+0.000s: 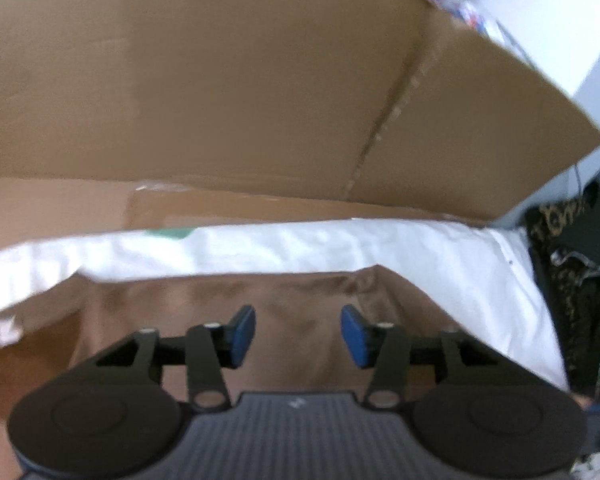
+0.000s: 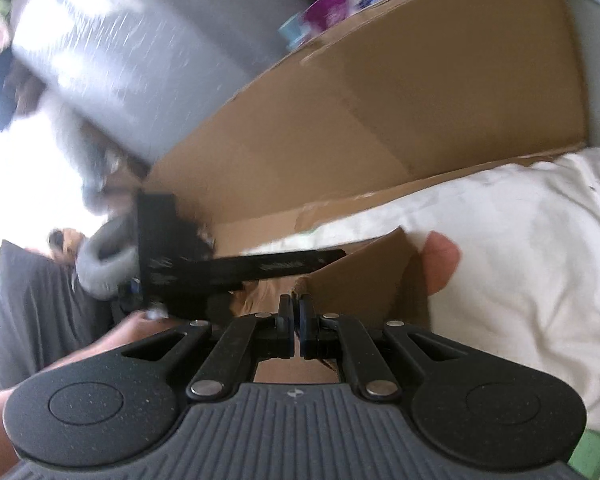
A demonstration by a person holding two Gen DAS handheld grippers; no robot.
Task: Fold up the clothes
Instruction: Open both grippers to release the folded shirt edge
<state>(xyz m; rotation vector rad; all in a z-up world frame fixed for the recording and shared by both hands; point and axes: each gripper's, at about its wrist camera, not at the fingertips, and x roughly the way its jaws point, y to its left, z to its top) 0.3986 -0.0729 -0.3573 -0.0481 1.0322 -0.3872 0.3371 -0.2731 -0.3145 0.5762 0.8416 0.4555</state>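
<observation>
While brown cloth (image 1: 300, 320) overlies white sheet (image 1: 460, 272), cardboard box (image 1: 220, 80) stands behind.

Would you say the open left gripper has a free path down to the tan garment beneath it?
Probably yes. The left gripper hangs open directly over the tan garment, and nothing shows between its blue pads and the cloth. The cardboard stands farther back, beyond the white sheet.

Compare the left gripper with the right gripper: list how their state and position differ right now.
The left gripper has its jaws spread wide with nothing between its blue pads; the right gripper has its jaws pressed together, apparently pinching the edge of the tan garment. The left gripper hovers over a flat stretch of the tan garment; the right gripper sits at a raised fold of it. Both point toward the cardboard box beyond the white sheet.
</observation>
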